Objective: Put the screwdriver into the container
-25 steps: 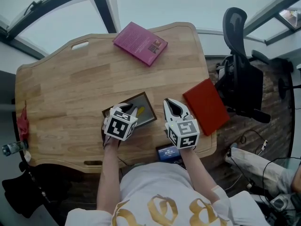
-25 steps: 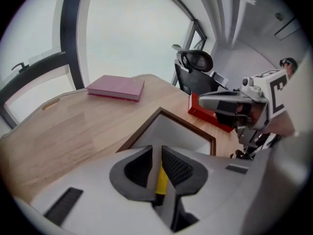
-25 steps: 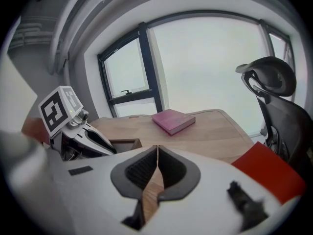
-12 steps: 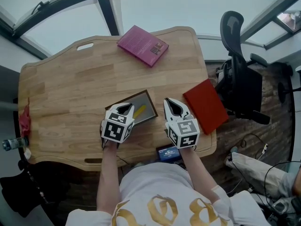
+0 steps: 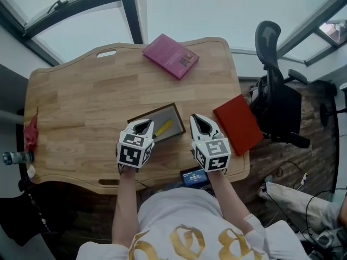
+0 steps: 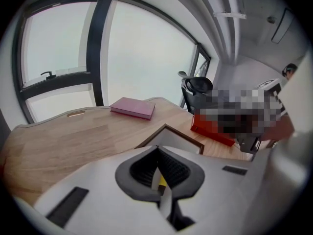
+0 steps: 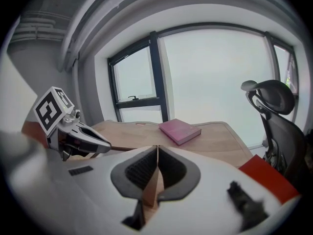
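So the yellow screwdriver is lying slantwise inside the container, the shallow dark-framed tray near the front edge of the table. The left gripper sits at the tray's near-left corner, just beside the tool's nearer end. In the left gripper view its jaws are pressed together at the tips with nothing clamped. You only catch a sliver of yellow through the slit lower down, which I read as the tool lying below, not held. The right gripper is closed and empty too, parked between the tray and the red book.

My take: the drop is basically done, so what's left is getting clear cleanly. I'd lift the left one straight up and back toward the body instead of sliding it sideways, since its nose is close enough to that end to flick it or shove the tray's frame. There's no reason to bring the right one toward the tray. Once clear, take a quick look that the whole tool lies within the frame, with nothing resting on the rim.
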### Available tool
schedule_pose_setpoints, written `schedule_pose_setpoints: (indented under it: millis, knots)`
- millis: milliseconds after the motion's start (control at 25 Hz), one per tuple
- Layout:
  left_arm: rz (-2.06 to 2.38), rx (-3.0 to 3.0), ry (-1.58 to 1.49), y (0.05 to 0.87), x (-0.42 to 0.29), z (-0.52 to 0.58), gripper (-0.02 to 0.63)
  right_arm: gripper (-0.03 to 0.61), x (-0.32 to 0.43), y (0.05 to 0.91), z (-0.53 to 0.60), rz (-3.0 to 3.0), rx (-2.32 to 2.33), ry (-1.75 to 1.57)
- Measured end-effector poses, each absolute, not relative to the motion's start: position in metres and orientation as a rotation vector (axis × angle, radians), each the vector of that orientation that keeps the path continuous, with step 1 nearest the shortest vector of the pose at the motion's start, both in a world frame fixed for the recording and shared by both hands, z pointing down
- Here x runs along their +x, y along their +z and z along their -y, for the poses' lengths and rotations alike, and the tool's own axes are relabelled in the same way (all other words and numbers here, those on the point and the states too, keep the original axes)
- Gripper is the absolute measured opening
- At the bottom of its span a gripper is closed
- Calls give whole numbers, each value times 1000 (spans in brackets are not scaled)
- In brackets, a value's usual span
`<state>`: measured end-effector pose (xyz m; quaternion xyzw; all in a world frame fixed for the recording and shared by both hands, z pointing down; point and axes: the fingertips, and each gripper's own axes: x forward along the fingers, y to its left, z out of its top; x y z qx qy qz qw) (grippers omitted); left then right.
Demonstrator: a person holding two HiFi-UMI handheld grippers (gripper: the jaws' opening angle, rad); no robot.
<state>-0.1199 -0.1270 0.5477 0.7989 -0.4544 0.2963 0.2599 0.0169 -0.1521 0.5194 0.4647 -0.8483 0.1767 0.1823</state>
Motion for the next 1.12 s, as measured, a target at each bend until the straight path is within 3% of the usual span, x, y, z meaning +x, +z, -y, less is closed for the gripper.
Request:
schedule_pose_setpoints:
  millis: [320, 640, 1120]
  knots:
    - [1266, 2223, 737, 530, -124, 109, 14, 32, 3, 505, 140, 2425, 1302, 457]
    - [1348, 2277, 456, 491, -127, 104, 14, 32, -3, 492, 126, 2449, 1303, 411]
    - [1673, 2221, 386, 467, -157, 93, 14, 32, -30, 463, 109, 2513, 1275, 243]
